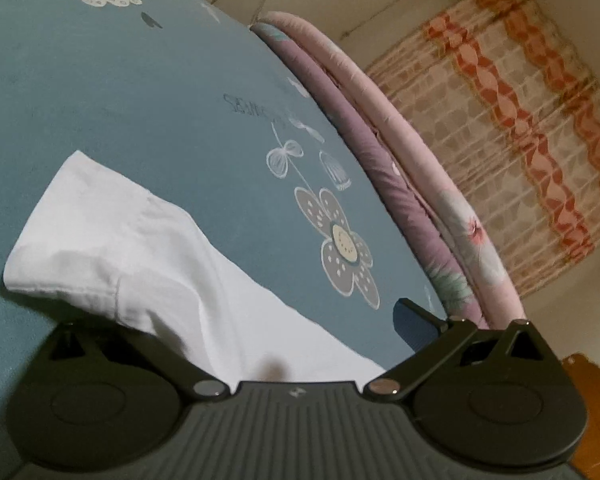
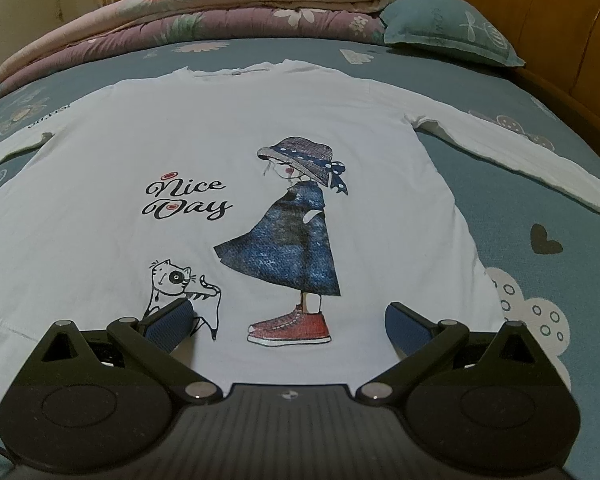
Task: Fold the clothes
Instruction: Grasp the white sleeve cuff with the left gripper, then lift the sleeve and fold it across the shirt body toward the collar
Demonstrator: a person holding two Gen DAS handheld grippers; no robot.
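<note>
Shirt (image 2: pixel 228 152) is spread flat, print up, on bed (image 2: pixel 548 208), unfolded. Right hand-held gripper (image 2: pixel 288 326) is held wide open, empty, above hem; left hand-held gripper (image 1: pixel 236 332) likewise over sleeve (image 1: pixel 100 240). Sleeve should be folded inward first.

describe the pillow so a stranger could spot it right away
Start at the white shirt spread on the bed, then look past its collar to the folded quilts. The pillow lies at their right end: teal with white flowers, unlike the pink and purple quilts.

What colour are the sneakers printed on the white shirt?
Red sneakers with white soles on the shirt, clearest in the right wrist view.
</note>
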